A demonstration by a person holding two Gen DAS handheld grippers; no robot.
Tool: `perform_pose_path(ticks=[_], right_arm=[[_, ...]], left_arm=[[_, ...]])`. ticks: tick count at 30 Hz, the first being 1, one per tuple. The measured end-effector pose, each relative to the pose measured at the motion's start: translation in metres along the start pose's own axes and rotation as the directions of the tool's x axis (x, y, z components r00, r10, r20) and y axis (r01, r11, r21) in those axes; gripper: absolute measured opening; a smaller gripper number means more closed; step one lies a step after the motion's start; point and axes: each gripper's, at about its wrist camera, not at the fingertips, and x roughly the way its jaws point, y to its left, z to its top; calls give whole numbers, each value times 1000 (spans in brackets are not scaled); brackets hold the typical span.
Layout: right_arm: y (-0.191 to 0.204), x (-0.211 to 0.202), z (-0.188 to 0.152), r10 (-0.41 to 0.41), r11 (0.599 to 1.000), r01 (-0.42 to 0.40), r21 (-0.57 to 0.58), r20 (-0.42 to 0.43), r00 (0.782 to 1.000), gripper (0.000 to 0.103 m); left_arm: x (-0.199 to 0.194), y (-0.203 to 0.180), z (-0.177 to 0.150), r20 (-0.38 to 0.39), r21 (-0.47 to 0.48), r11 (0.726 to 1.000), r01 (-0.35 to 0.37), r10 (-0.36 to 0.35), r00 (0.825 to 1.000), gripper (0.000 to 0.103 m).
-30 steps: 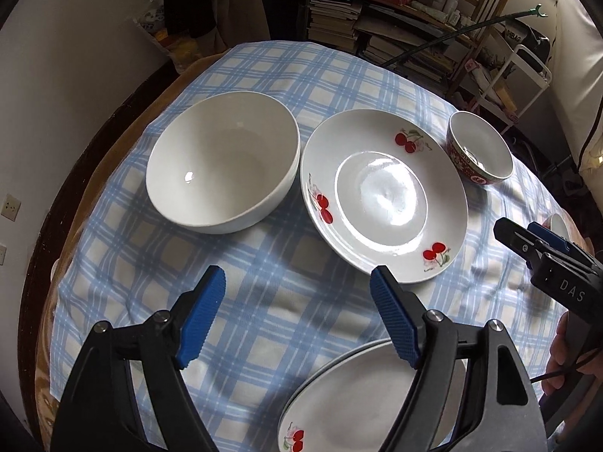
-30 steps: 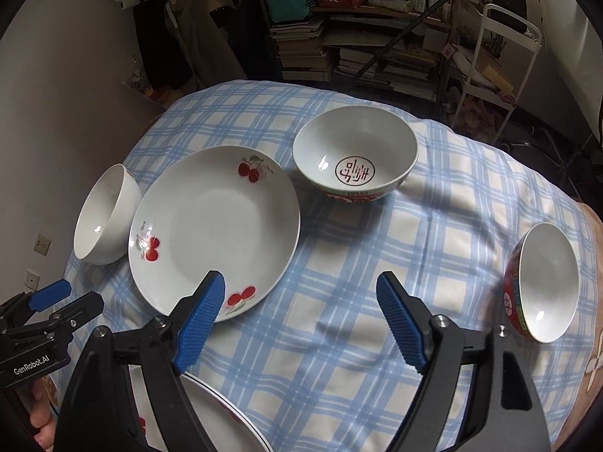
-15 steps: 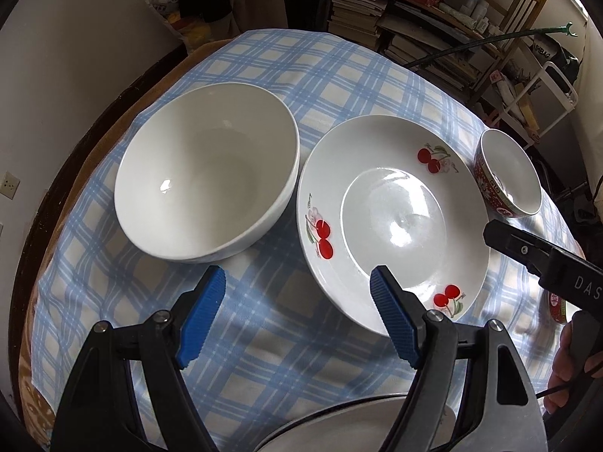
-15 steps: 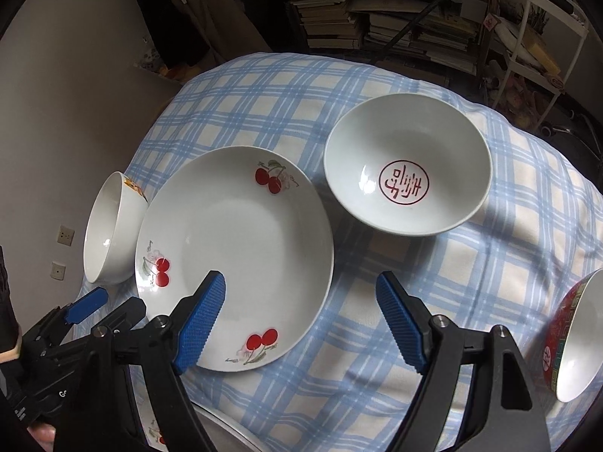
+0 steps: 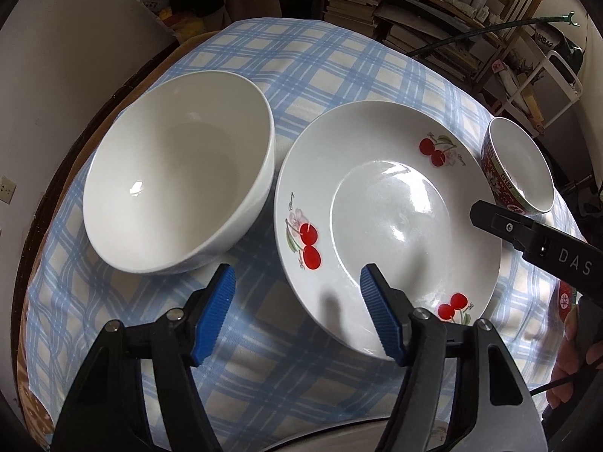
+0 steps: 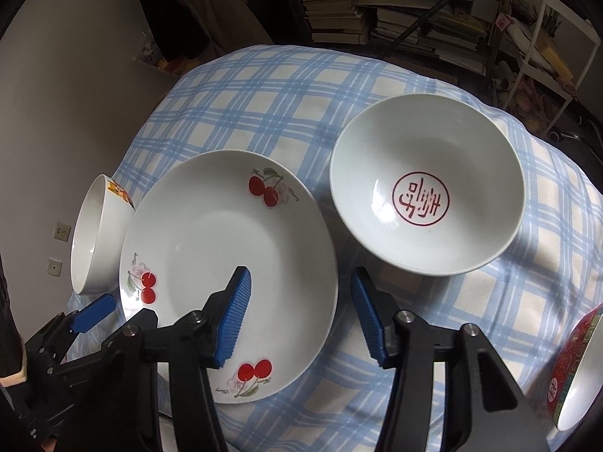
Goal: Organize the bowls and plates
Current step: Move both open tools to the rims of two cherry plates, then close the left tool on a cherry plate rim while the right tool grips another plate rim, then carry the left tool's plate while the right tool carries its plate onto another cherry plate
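L gripper (image 5: 296,310) jaws closing astride near-left rim of cherry plate (image 5: 388,226), pads not yet touching, R gripper (image 6: 299,318) closing over its right rim, no contact, plain white bowl (image 5: 177,196) left, stamped bowl (image 6: 427,203) beyond, checked cloth (image 6: 271,94).

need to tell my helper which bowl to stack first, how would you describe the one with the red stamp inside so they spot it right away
Start at the blue checked tablecloth and find the big cherry plate in its middle. The bowl stands just to the plate's right in the right wrist view. It alone has a round red character seal printed on its white inside bottom; the large bowl on the plate's other side is white inside.
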Motion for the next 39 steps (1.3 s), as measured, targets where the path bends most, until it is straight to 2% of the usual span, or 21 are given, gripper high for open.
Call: perform_pose_path(ticks=[2,4,7,10,15,20,26,39], right_arm=[[-1,4,1,-5,1000,5,0,-5,1000,38],[-1,7,2,-31,1000,31,2,-3,1000,30],[-5,10,2,-22,1000,22,10,5,1000,28],[-8,12,3,-13,1000,13,20,12,1000,24],[-11,17,6,-17,1000,17,21,14,1000,17],[-17,19,6,17,999,-18,50,23,1000,16],[-15,18,4,10,999,-11,37,20,1000,16],[-14,-9,-29,-16,1000,15,8,29,999,15]], left_arm=[[5,1,1,-16,-9,1000,9,-9,1000,50],[9,2,0,-22,-27,999,23,-24,999,43],[16,2,-2,-34,-37,998,45,-46,998,35],[17,0,-2,-15,-25,998,54,-54,998,31],[21,0,3,-10,-34,997,68,-68,998,30],[24,5,9,-9,-59,994,90,-91,996,29],[18,5,10,25,-3,995,100,-100,995,25],[3,3,5,-8,17,994,107,-107,994,23]])
